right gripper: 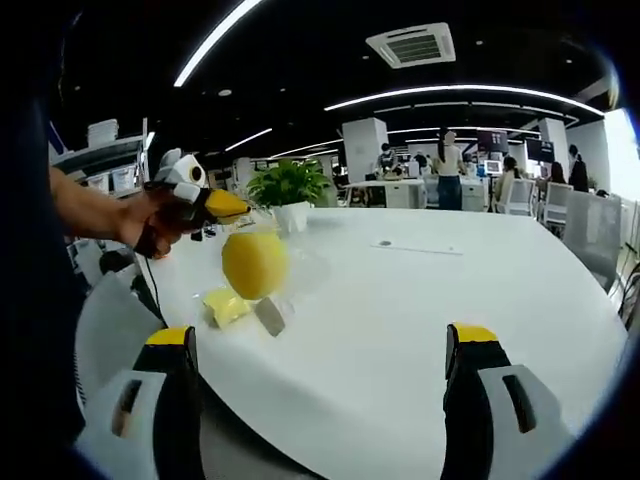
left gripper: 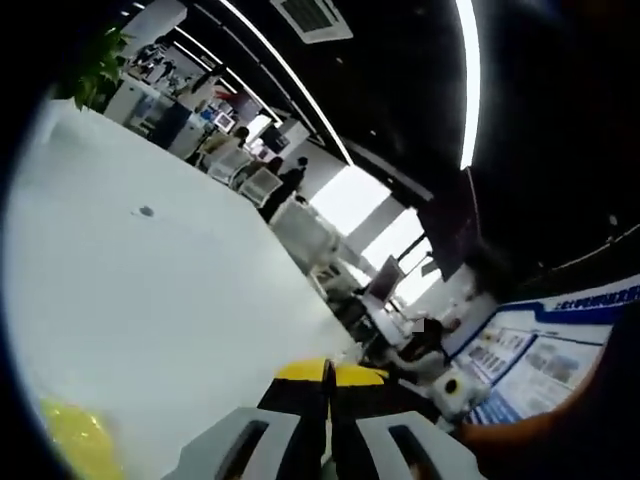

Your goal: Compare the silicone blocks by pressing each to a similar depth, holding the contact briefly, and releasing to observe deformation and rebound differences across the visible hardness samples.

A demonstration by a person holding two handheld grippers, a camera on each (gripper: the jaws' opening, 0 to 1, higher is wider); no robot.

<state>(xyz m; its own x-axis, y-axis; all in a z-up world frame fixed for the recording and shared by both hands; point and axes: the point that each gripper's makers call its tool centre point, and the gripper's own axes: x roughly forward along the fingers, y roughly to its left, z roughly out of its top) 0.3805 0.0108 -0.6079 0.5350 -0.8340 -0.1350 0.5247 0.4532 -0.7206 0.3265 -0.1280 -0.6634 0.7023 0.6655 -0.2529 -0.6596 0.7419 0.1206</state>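
Jaws of our right hand-held gripper point(right gripper: 320, 350) stand wide apart over the white bench point(right gripper: 420, 300). Beyond lie a flat yellow silicone block point(right gripper: 227, 305) and grey block point(right gripper: 270, 315), then a rounded yellow sample point(right gripper: 254, 263). Our left hand-held gripper point(left gripper: 329, 372) is clenched, empty; farther off stands a potted plant point(right gripper: 288, 190).

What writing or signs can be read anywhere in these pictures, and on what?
None can be read.
Blue and white wall posters: printed text, too blurred to read.
Screens at the far desks: too small to read.
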